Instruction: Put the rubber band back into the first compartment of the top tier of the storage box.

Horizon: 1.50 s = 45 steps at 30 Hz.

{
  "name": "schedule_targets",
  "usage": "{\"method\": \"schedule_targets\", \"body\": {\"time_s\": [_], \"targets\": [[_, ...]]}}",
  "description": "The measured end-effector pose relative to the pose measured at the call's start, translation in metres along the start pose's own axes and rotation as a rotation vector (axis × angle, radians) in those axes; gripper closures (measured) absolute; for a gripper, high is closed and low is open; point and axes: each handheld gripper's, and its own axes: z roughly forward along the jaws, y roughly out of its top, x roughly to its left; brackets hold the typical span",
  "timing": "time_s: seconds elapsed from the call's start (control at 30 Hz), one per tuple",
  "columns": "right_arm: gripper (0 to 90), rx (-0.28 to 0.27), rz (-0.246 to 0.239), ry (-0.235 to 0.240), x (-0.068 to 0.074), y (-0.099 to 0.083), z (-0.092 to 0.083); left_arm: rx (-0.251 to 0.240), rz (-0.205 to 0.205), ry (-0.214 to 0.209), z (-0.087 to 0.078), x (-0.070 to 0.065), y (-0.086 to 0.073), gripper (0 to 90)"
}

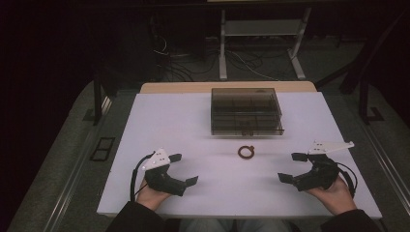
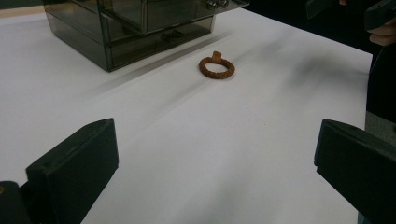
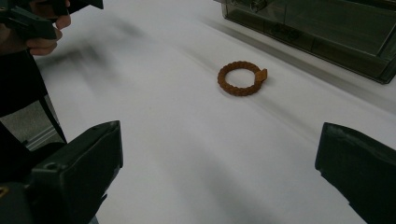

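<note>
in the high view we hold the left gripper (image 1: 184,169) and right gripper (image 1: 289,167) low in the frame, jaws apart and empty, one brown ring (image 1: 246,152) at centre just below one smoked drawer box (image 1: 246,111) on the white table (image 1: 145,145). in the left gripper view the ring (image 2: 216,68) sits upper centre, so we judge a slow, level approach with jaws straddling its band works best. in the right gripper view we count one ring (image 3: 241,78) and one box (image 3: 327,32) at upper right.

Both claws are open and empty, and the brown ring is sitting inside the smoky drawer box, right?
Not quite. The brown ring is not inside the smoky drawer box; it lies on the white table just in front of the box, apart from it, as the high view shows. The rest holds: the left claw and the right claw are both open and empty.
</note>
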Motion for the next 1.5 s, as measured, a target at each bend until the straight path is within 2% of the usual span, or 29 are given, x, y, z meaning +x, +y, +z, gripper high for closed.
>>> {"method": "schedule_targets", "body": {"time_s": [0.4,0.73,1.13,1.5], "targets": [[0.6,0.038,-0.046,0.012,0.001,0.022,0.001,-0.004,-0.003,0.002,-0.001,0.0,0.0,0.0],[0.6,0.078,-0.063,0.02,-0.001,0.037,0.006,-0.008,-0.009,0.001,-0.001,0.0,0.0,0.0],[0.6,0.134,-0.103,0.036,-0.002,0.057,0.022,-0.012,-0.01,-0.004,-0.002,0.001,0.0,0.0],[0.6,0.159,-0.125,0.044,-0.001,0.066,0.037,-0.013,-0.007,-0.006,-0.002,0.001,0.0,0.0]]}}
